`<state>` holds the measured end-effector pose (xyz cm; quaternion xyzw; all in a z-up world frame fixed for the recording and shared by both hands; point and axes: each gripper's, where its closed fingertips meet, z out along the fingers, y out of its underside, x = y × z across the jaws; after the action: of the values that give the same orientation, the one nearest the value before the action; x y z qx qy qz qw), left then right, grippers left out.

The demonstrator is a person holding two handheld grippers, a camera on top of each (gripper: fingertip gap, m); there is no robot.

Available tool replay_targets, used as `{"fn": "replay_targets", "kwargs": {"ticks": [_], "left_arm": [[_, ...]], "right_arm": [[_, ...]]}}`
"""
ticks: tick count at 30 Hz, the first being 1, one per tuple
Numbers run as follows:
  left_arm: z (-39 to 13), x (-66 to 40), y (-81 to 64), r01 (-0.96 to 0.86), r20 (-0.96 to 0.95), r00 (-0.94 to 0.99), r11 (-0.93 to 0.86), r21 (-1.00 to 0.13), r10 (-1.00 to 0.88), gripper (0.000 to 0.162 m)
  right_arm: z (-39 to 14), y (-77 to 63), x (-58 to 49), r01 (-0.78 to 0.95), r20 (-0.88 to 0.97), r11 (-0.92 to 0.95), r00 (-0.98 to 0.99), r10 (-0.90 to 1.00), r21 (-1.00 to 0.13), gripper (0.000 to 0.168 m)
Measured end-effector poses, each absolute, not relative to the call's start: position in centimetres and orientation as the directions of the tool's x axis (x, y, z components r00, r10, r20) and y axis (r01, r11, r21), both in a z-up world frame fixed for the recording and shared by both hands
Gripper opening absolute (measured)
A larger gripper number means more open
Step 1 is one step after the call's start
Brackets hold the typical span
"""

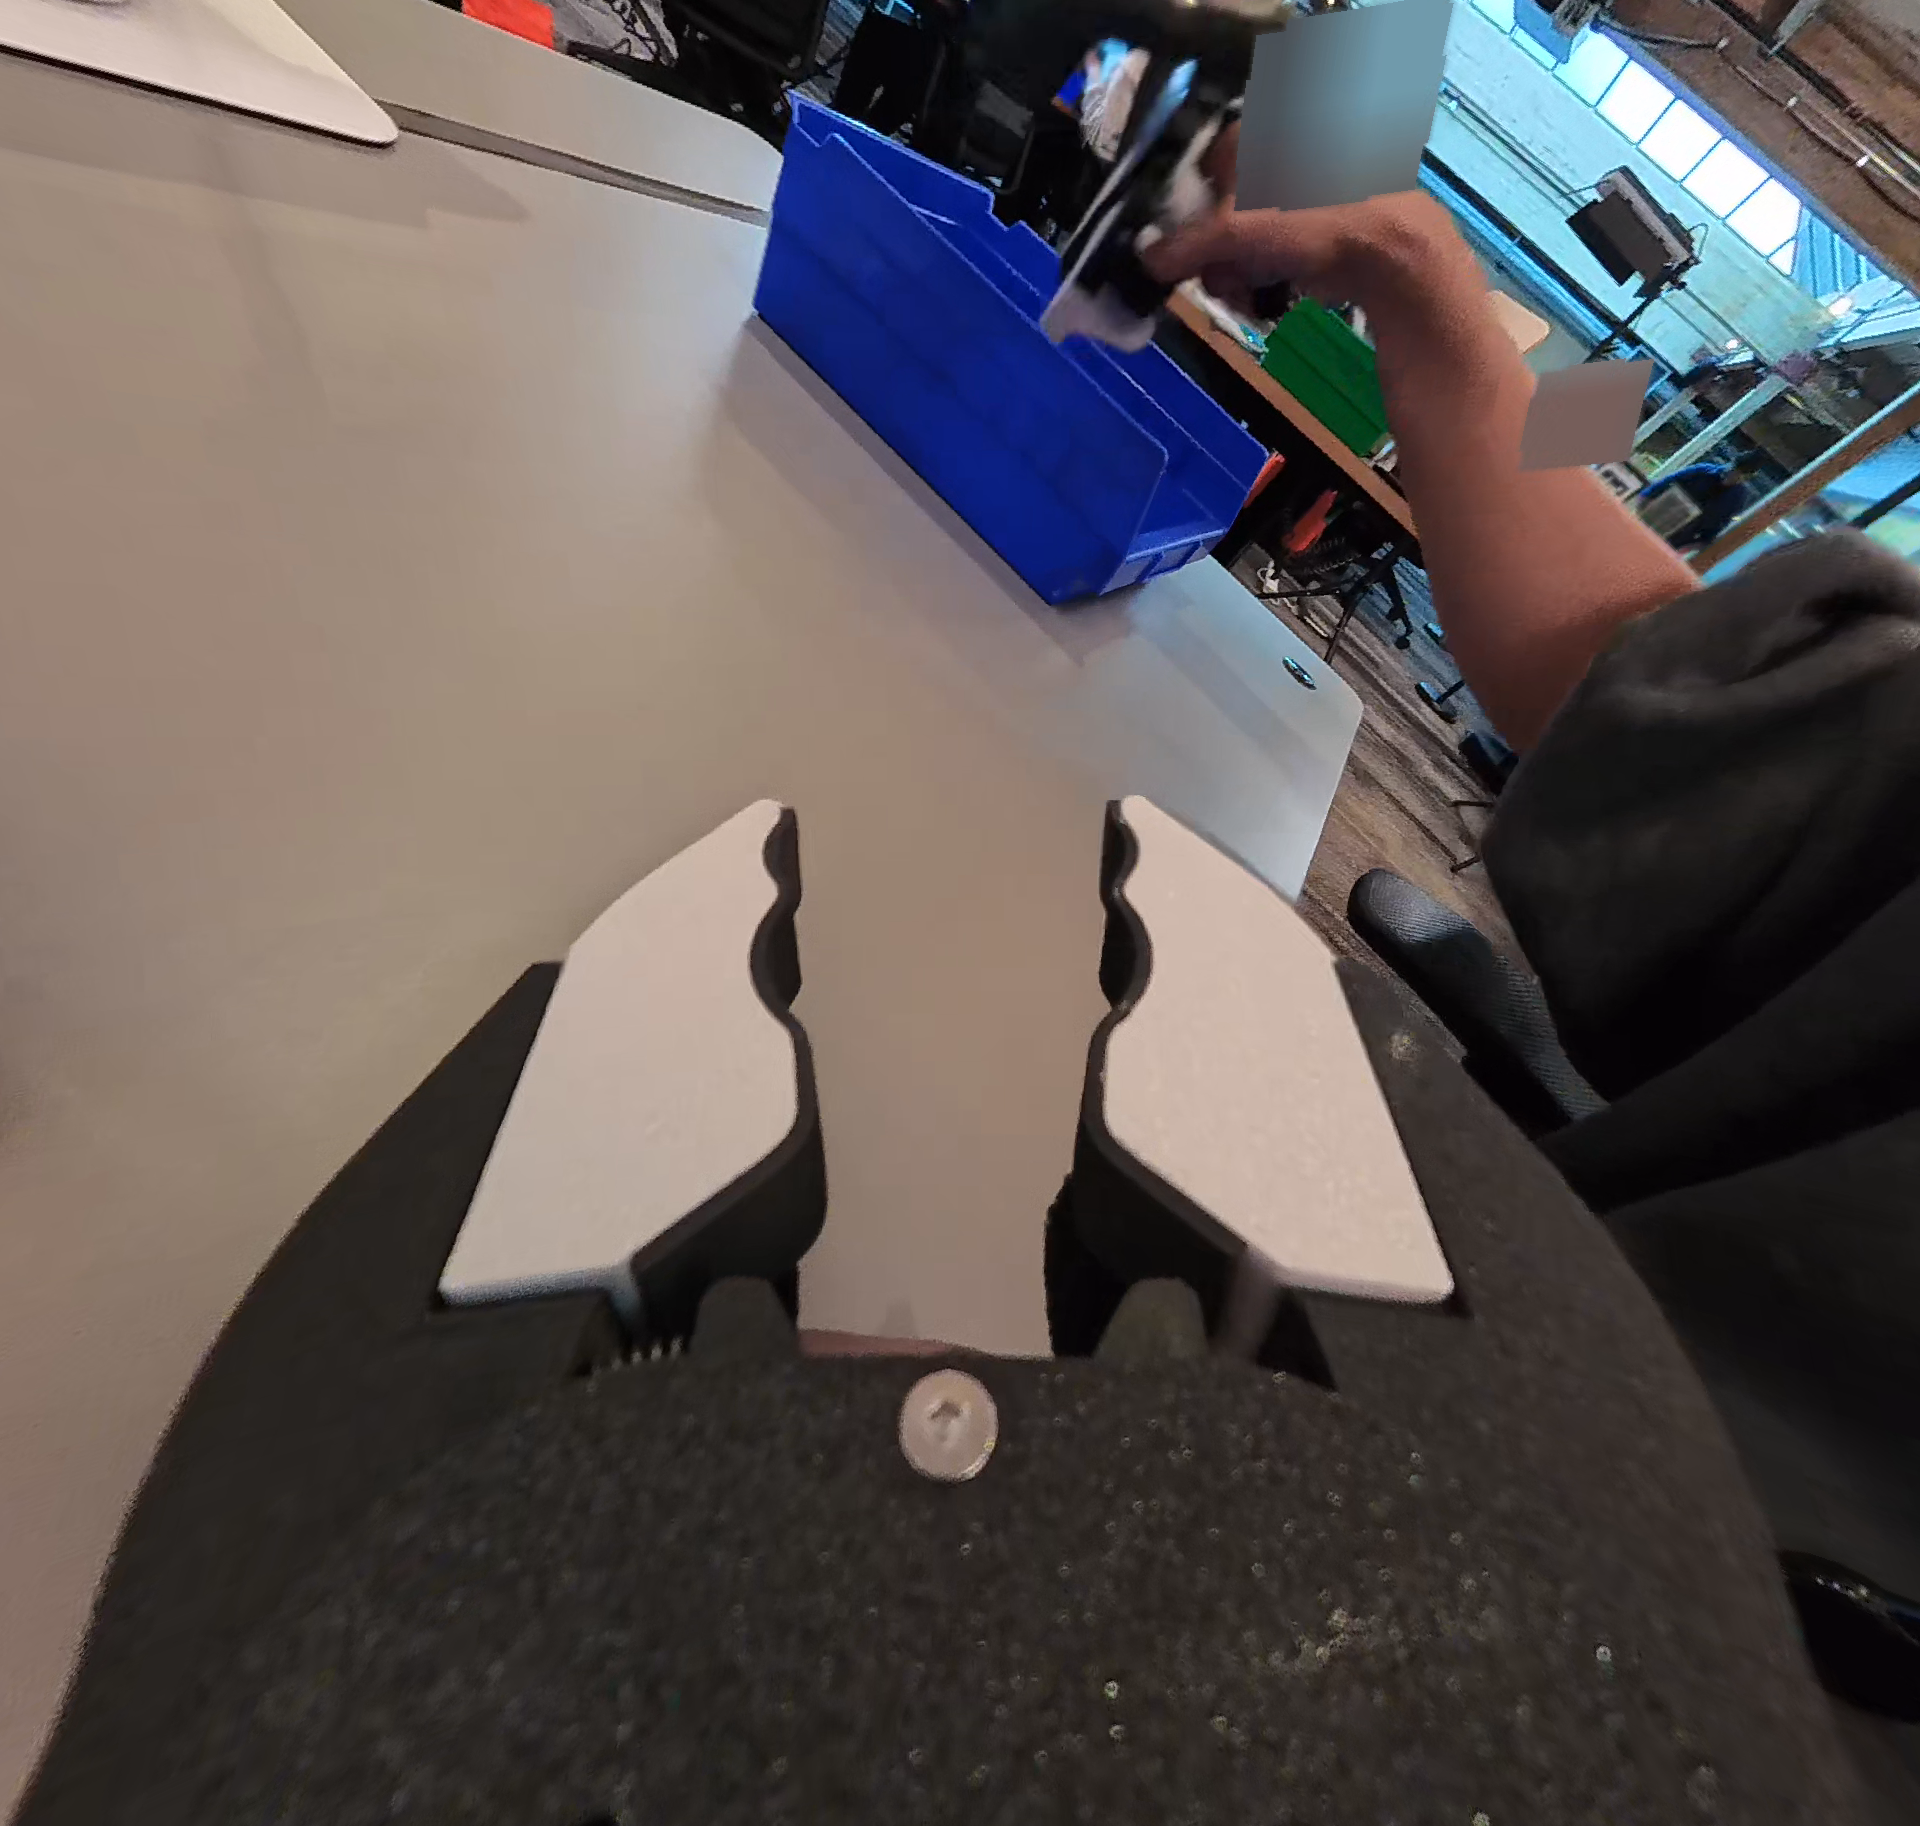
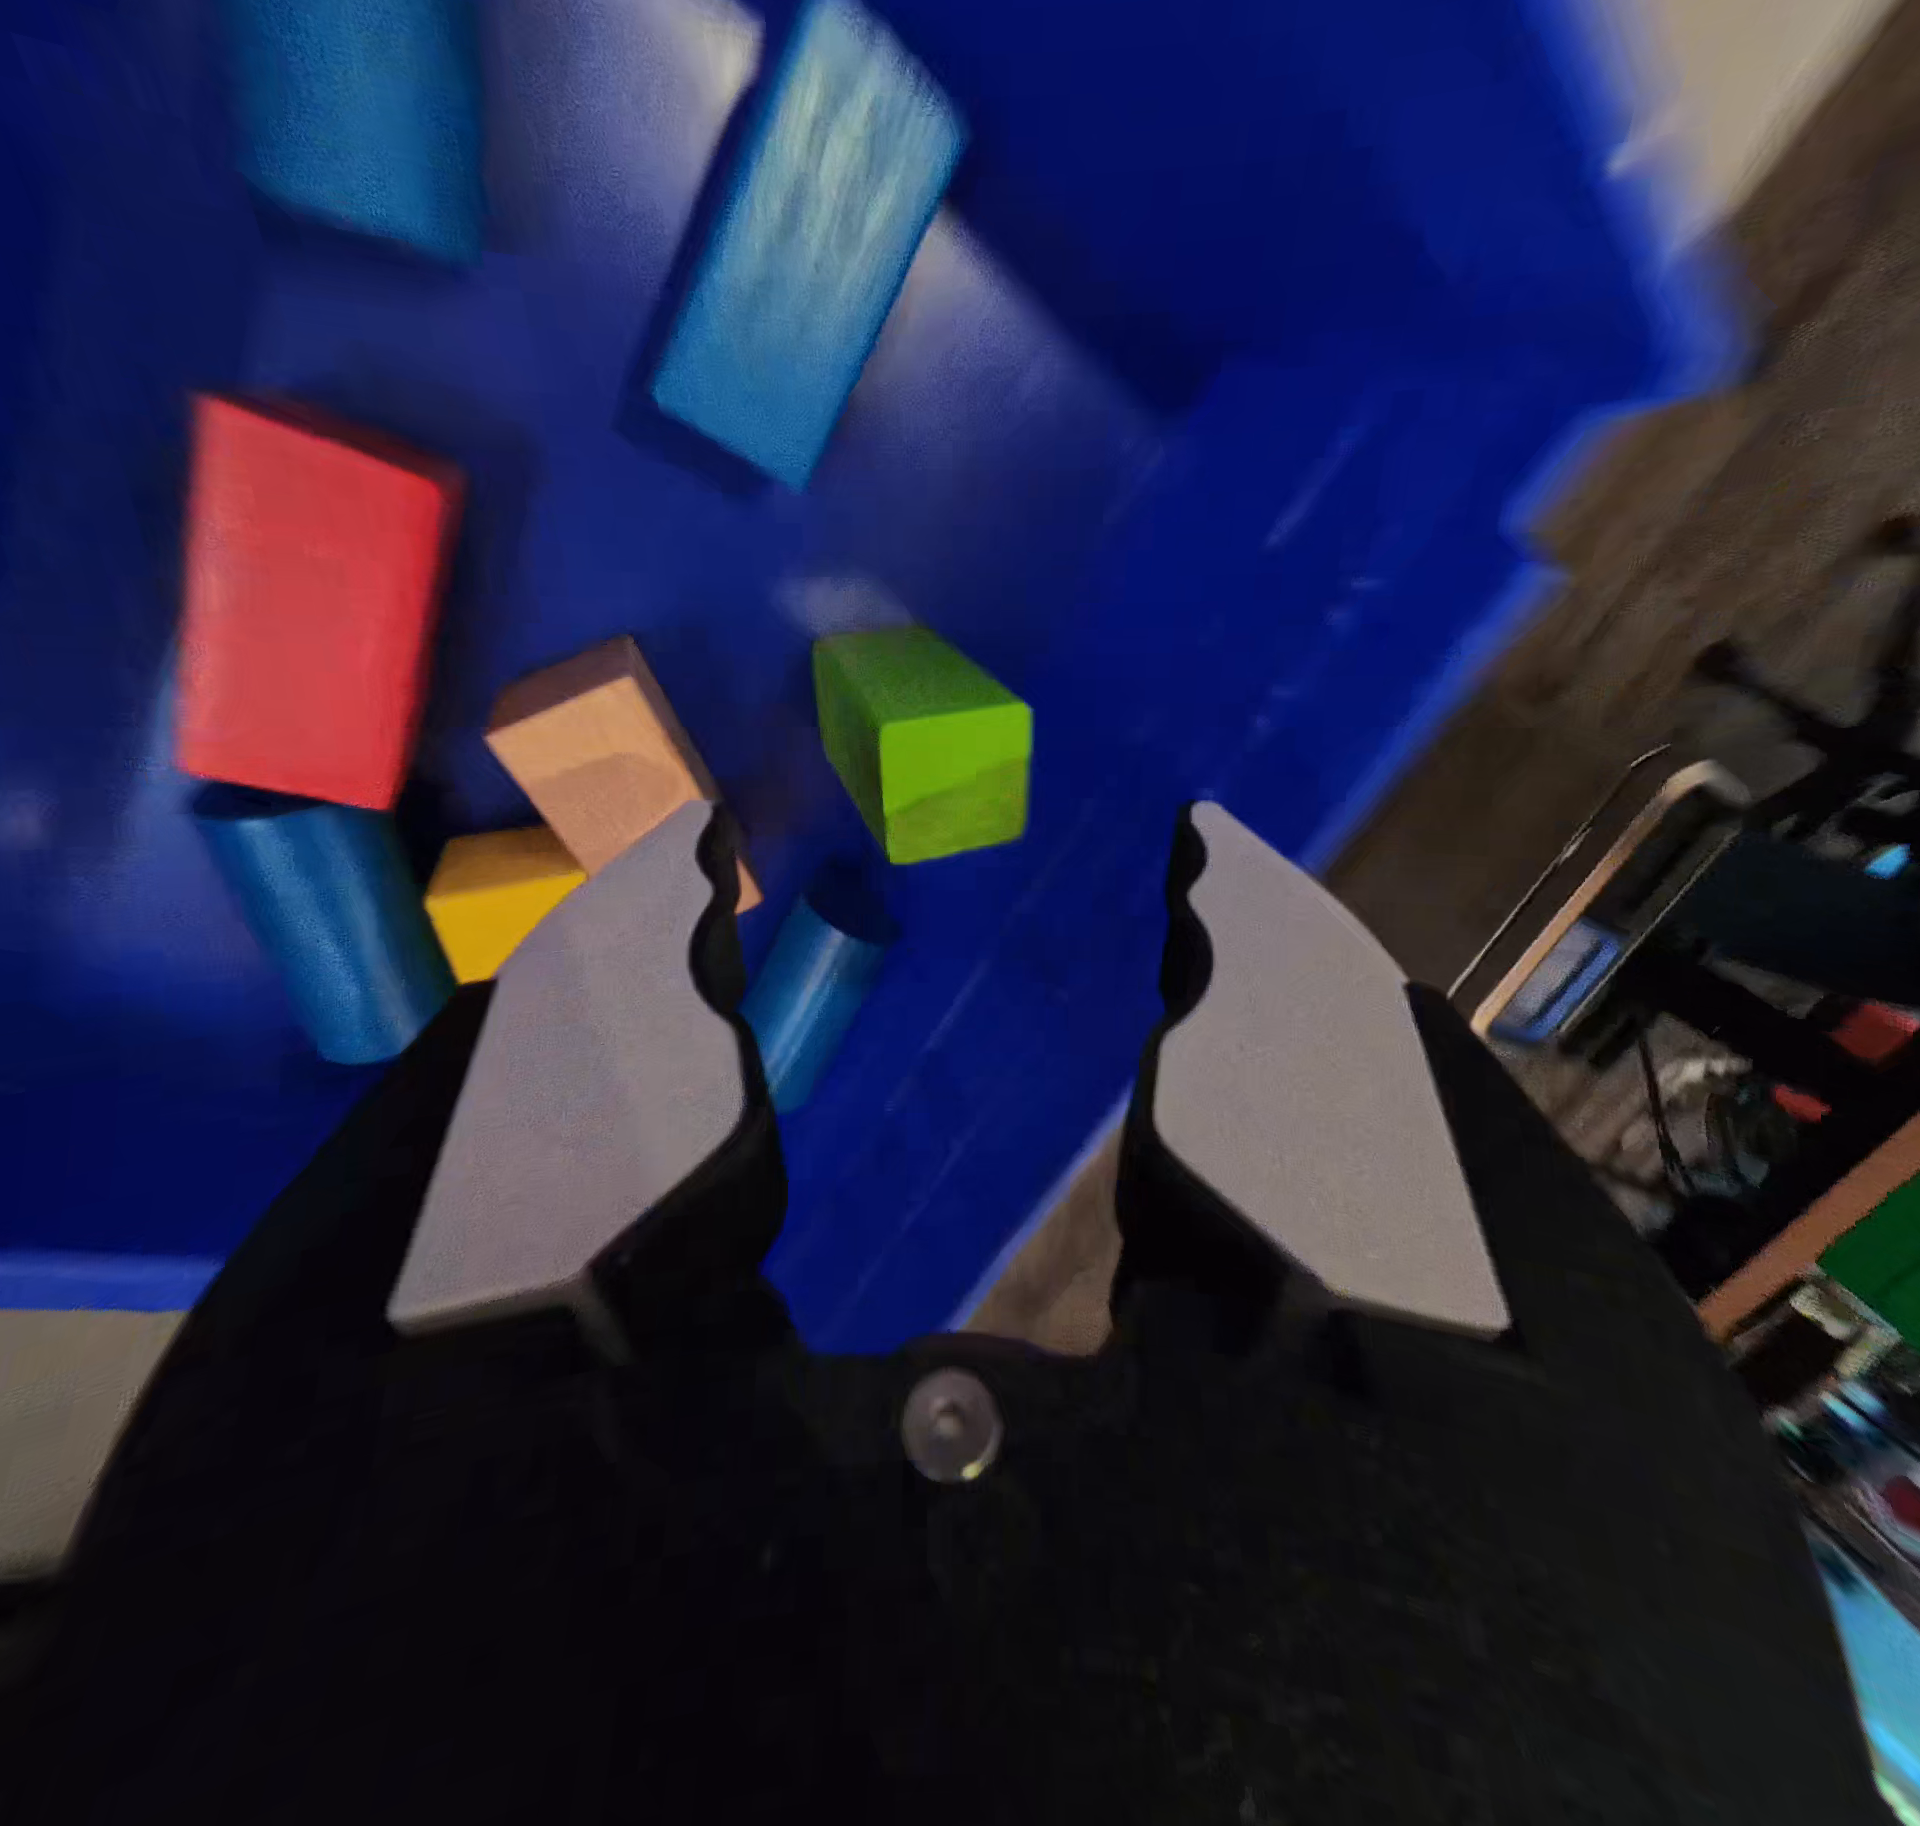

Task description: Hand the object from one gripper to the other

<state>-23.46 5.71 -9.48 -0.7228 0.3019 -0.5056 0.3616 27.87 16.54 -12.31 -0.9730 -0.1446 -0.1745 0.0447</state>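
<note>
Grey table (image 1: 416,529), matte, with a rounded corner at 3 o'clock. Wood-plank floor (image 1: 1382,820) beyond it. Black office chair (image 1: 1455,976) at 3 o'clock. Brick wall (image 1: 1766,41) and row of bright windows (image 1: 1683,135) at 1 o'clock. Wooden bench (image 1: 1309,426) at 2 o'clock, with green bins (image 1: 1325,368) on it.

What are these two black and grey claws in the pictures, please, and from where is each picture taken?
No robot here: a person holds a hand-held gripping tool in each hand, with a camera on each looking forward along its two fingers.

The left wrist view shows the left tool, open and empty, above a grey table. Farther off, the person's hand holds the other tool over a blue bin.

The right wrist view looks down into that bin. The right tool is also open and empty. Inside lie coloured blocks, among them a red block, a green block and a yellow block. Nothing is held yet.
</note>
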Motion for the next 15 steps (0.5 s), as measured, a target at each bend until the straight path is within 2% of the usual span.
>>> {"fn": "replay_targets", "kwargs": {"ticks": [2,4,6,9,11,13,15], "left_arm": [[-9.4,-23.7,6.0,-0.059,0.511,0.316,-0.555,-0.830,-0.799,0.055],[-9.3,-24.1,6.3,-0.041,0.513,0.328,-0.554,-0.831,-0.793,0.055],[-9.1,-24.3,6.6,-0.026,0.510,0.338,-0.549,-0.835,-0.791,0.055],[-8.5,-24.8,7.2,0.022,0.507,0.357,-0.536,-0.844,-0.785,0.054],[-7.6,-25.3,7.6,0.058,0.493,0.371,-0.510,-0.858,-0.787,0.054],[-6.7,-25.9,8.3,0.065,0.462,0.414,-0.481,-0.874,-0.784,0.055],[-6.0,-27.0,9.5,0.049,0.419,0.494,-0.457,-0.888,-0.762,0.058]], "right_arm": [[-7.5,16.9,26.2,0.289,0.425,-0.899,0.895,0.133,-0.328,0.077],[-3.7,15.7,22.9,0.295,0.403,-0.746,0.914,0.040,-0.596,0.073],[-2.4,13.6,18.3,0.299,0.329,-0.548,0.943,0.045,-0.781,0.073],[-4.2,9.5,13.1,0.200,0.201,-0.321,0.979,0.029,-0.926,0.065],[-6.6,6.0,10.9,0.057,0.067,-0.175,0.996,-0.051,-0.983,0.071],[-9.1,3.2,9.1,0.029,0.040,-0.160,0.997,-0.067,-0.987,0.062],[-10.0,1.7,8.2,0.011,0.025,-0.199,0.998,-0.064,-0.980,0.064]]}}
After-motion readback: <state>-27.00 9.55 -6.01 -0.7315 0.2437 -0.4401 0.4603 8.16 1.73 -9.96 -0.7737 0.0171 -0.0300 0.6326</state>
